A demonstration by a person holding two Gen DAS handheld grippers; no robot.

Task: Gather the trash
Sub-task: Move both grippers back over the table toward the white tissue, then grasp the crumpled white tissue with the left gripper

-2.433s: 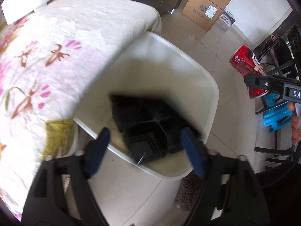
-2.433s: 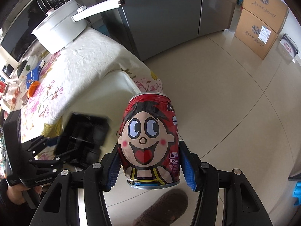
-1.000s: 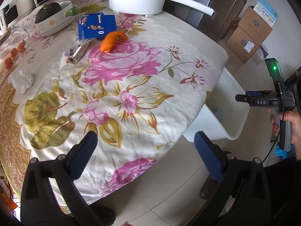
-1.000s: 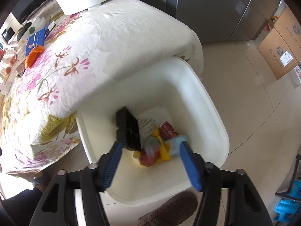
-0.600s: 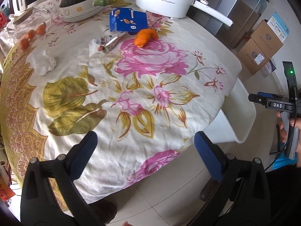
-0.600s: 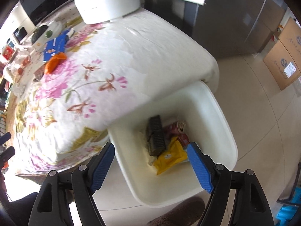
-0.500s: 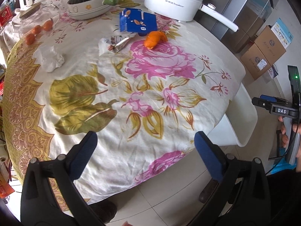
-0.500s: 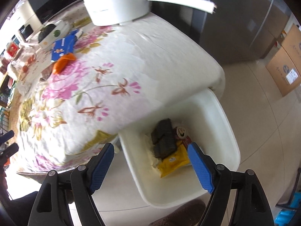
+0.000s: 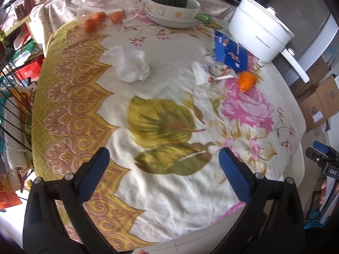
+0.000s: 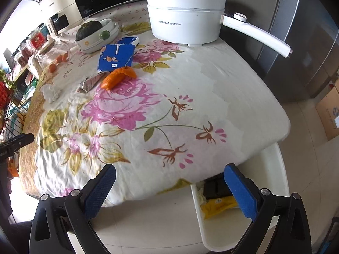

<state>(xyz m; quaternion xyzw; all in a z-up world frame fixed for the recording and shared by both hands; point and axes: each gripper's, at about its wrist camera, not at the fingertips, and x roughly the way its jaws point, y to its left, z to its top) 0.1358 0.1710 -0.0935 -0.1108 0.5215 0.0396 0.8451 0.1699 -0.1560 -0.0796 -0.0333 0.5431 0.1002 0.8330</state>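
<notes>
Trash lies on the flowered tablecloth: a crumpled white tissue (image 9: 132, 64) (image 10: 50, 93), a flattened blue carton (image 9: 231, 55) (image 10: 117, 57), an orange peel (image 9: 246, 80) (image 10: 118, 77) and a silvery wrapper (image 9: 208, 75) (image 10: 91, 83). The white bin (image 10: 281, 169) stands at the table's corner, with a black tray (image 10: 215, 187) and a yellow packet (image 10: 218, 208) inside. My left gripper (image 9: 164, 160) hangs open over the near cloth, well short of the tissue. My right gripper (image 10: 169, 173) is over the table edge by the bin, its jaws opening with nothing between them.
A white electric pot (image 10: 186, 14) with a long handle stands at the back. A bowl with a dark squash (image 9: 172, 6), small orange fruits (image 9: 91, 24) and jars sit far left. Cardboard boxes (image 9: 320, 103) and a grey fridge (image 10: 296, 42) lie beyond the table.
Both grippers have swung away from the bin and out over the table. The right jaws have spread wider. The can, held earlier, now lies in the bin.
</notes>
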